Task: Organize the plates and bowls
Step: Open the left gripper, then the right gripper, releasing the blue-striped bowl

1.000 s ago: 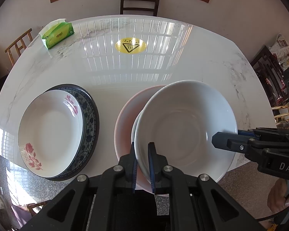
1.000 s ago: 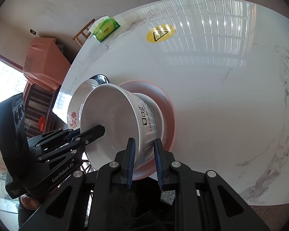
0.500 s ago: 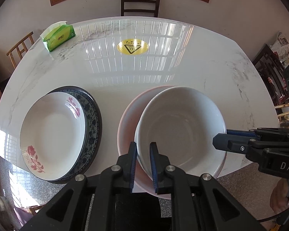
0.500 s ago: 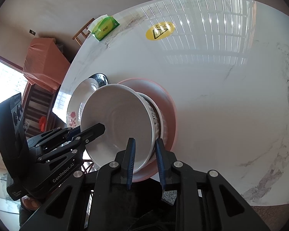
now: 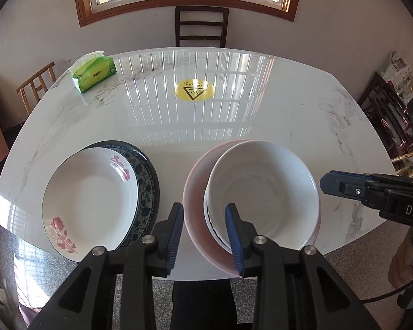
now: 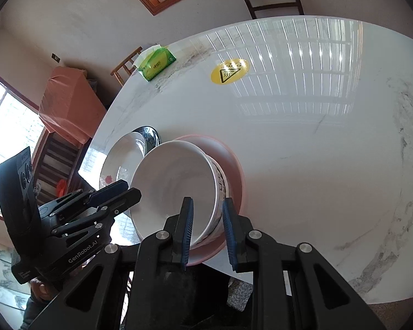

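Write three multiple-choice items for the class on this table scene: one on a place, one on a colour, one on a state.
1. Where is the green tissue pack?
A. Inside a bowl
B. On the table, at its far left edge
C. On the flowered plate

2. What colour is the round sticker on the table?
A. Yellow
B. Red
C. Blue

3. How does the white bowl stand?
A. Upside down on the table
B. Upright and filled with soup
C. Upright and empty, on the pink plate

Answers:
1 B, since the pack lies on the marble near the far left corner, away from all the dishes.
2 A, as the sticker is yellow with a dark warning triangle.
3 C, because its bare white inside faces up and the pink rim shows around it.
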`<state>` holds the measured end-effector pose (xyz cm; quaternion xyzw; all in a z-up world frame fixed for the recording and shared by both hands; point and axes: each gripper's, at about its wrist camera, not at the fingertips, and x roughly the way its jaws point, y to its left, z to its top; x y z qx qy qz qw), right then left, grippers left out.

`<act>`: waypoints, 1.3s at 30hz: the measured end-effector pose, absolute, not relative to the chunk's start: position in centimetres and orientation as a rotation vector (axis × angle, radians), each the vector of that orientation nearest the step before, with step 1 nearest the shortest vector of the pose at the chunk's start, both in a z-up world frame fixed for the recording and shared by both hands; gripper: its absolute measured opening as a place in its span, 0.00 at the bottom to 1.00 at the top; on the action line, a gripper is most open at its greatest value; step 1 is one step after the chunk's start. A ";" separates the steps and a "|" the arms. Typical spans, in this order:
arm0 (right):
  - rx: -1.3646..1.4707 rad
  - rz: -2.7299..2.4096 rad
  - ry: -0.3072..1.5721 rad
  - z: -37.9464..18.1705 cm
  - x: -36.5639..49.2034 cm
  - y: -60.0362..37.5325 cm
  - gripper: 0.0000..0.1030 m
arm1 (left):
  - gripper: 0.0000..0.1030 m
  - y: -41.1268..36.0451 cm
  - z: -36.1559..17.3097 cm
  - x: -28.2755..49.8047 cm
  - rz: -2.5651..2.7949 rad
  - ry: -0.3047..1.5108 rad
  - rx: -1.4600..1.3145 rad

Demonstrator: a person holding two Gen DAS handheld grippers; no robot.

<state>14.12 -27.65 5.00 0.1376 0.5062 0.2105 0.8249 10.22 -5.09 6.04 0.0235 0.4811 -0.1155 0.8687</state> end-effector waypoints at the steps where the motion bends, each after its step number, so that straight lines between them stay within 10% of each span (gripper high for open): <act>1: 0.280 0.434 1.051 5.2 13.8 -27.9 0.22 | 0.35 -4.7 6.3 10.0 -0.232 0.989 0.042; 7: 0.259 0.398 1.003 4.4 12.5 -29.1 0.22 | 0.49 -1.8 6.4 9.3 -0.206 0.969 -0.086; 30: 0.176 0.359 1.154 1.8 14.9 -27.1 0.22 | 0.47 -0.6 1.3 12.5 -0.225 1.201 -0.232; 39: 0.166 0.331 1.223 1.2 15.8 -28.0 0.40 | 0.63 -1.5 1.1 12.2 -0.100 1.198 -0.150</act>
